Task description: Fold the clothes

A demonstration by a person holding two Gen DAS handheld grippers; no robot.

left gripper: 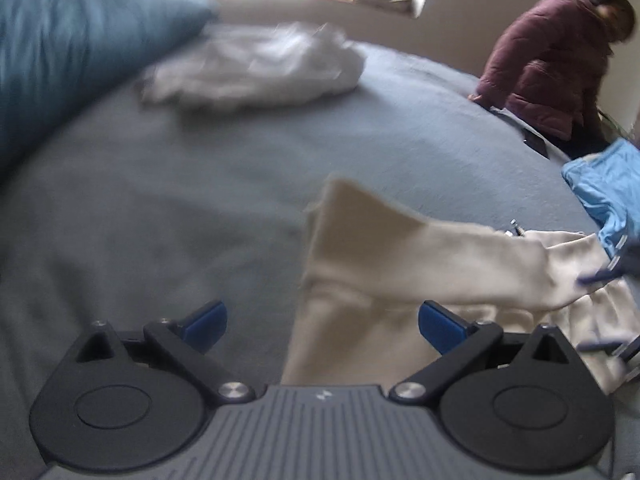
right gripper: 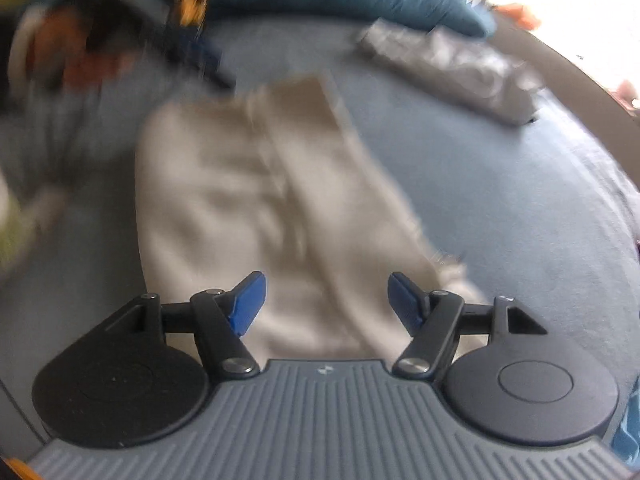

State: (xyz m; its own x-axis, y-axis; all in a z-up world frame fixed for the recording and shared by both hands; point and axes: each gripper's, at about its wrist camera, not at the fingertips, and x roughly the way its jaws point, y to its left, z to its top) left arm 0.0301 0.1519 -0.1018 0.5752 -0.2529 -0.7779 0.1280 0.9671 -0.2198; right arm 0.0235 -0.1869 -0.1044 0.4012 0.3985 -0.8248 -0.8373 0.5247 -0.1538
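A cream garment (left gripper: 384, 264) lies on the grey-blue bed sheet (left gripper: 160, 208), one flap raised and folded over. My left gripper (left gripper: 322, 326) is open, its blue pads (left gripper: 206, 326) apart, with the garment's near edge between them. In the right wrist view the same cream garment (right gripper: 256, 200) spreads lengthwise ahead, blurred. My right gripper (right gripper: 324, 300) is open just above its near end, holding nothing. The other gripper (left gripper: 608, 276) shows at the far right of the left view, blurred, touching the garment.
A crumpled white garment (left gripper: 256, 68) lies farther back on the bed; it also shows in the right wrist view (right gripper: 452, 68). A teal pillow (left gripper: 80, 52) lies at the left. A light blue cloth (left gripper: 608, 188) lies at the right edge. A person in a maroon jacket (left gripper: 556, 60) bends beside the bed.
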